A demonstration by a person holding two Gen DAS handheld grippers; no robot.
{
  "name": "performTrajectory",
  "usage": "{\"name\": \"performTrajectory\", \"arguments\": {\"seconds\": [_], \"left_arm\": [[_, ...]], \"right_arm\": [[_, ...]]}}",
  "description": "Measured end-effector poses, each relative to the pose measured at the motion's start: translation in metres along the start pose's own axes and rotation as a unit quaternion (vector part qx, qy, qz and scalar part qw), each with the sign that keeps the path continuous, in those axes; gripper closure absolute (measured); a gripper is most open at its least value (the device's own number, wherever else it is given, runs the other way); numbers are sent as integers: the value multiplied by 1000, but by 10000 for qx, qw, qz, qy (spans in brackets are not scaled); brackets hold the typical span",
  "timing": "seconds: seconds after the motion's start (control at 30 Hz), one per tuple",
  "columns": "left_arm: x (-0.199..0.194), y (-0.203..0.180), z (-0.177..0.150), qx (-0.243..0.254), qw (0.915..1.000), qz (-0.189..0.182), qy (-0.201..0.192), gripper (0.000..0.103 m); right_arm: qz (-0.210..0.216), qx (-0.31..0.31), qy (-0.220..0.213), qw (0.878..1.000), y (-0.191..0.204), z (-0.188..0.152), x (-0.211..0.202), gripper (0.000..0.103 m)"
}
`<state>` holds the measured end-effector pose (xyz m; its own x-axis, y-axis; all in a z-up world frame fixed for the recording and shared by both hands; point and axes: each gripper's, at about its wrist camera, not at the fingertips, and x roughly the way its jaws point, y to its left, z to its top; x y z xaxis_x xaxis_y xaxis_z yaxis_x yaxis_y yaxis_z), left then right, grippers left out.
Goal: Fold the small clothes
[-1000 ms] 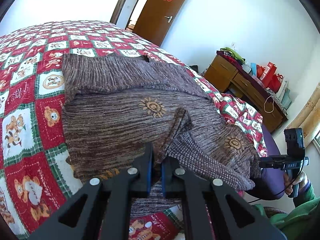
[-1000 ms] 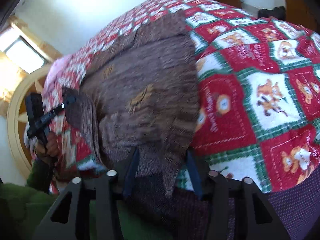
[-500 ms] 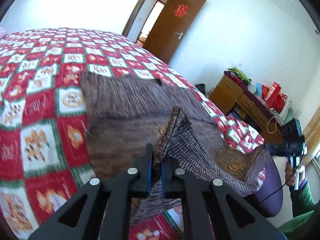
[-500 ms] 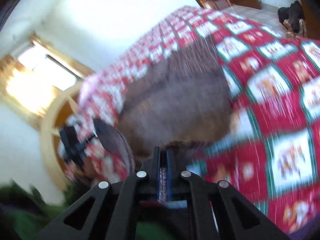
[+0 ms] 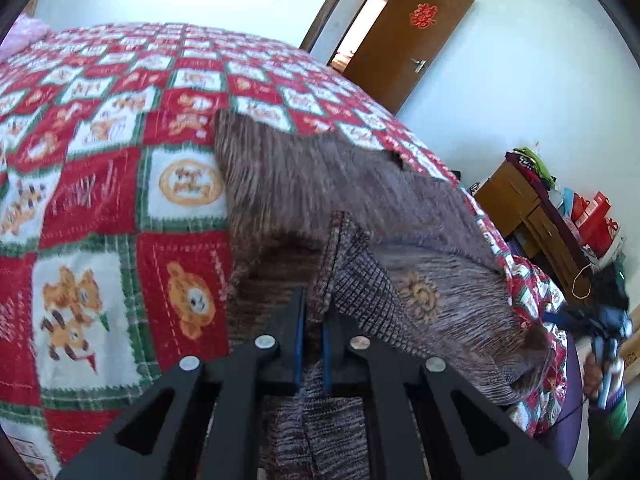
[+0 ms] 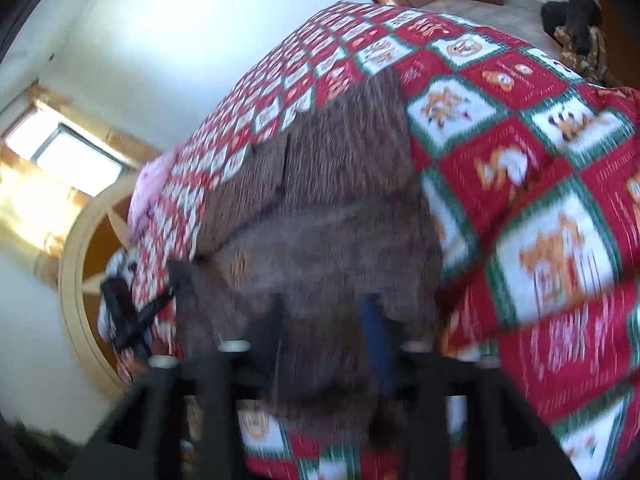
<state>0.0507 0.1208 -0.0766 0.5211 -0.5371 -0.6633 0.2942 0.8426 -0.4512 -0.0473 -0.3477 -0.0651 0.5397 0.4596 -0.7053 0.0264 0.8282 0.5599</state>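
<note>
A bed fills most of both views, covered by a quilt (image 5: 100, 208) of red and white squares edged in green, with orange bears and round emblems printed on them. On it lies the brown knitted garment (image 5: 304, 184), spread from the middle of the quilt toward the near right edge, with gold sun motifs on its nearer part. The left gripper (image 5: 314, 316) has its jaws pressed together on a raised fold of this knit, which stands up as a ridge just beyond the blue pads while more fabric hangs below between the black arms. In the right wrist view, which is blurred, the right gripper (image 6: 326, 320) has its jaws spread and has just been opening; the brown fabric lies between and under them, and the pads do not appear to press on it. In the left wrist view the right gripper also shows small at the far right, held in a hand (image 5: 596, 376) with a green sleeve below it. The room has white walls (image 5: 520, 80). Beyond the far corner of the bed a brown wooden door (image 5: 404, 44) stands open, with a red paper ornament on it and a metal handle. To the right a wooden dresser (image 5: 528, 216) stands against the wall, piled with clothes and red bags. In the right wrist view a bright window (image 6: 68, 160) with a wooden frame sits at the left, a curved pale wooden headboard (image 6: 76, 280) below it, and a pink pillow (image 6: 148, 196) at the head of the bed.
</note>
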Motion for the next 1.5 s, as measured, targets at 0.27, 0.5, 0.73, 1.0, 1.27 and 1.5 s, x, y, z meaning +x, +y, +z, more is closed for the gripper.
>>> {"name": "performTrajectory", "arguments": {"seconds": [0.27,0.5,0.73,1.0,1.27,1.5], "left_arm": [[3,9,-7,-247,9997,-50,50,96],[5,2,-4,-21,9999,94,118,96],[11,-8,1,364,9989,165,242,88],[6,-13,5,346,9993,109,122,95],[-19,-13,30,105,9994,-38,-338,96],[-5,-13,40,421,9984,384,-54,95]], "right_arm": [[-592,-982,136,9933,19,-34,3,45],[-1074,-2060,953,9680,40,-16,84,45],[-1619,-2776,1031,9413,59,-44,98,81],[-754,-1458,66,9864,41,-13,34,95],[-849,-1096,-948,9858,50,33,-2,96],[-1002,-1173,-810,9847,49,53,18,96]]}}
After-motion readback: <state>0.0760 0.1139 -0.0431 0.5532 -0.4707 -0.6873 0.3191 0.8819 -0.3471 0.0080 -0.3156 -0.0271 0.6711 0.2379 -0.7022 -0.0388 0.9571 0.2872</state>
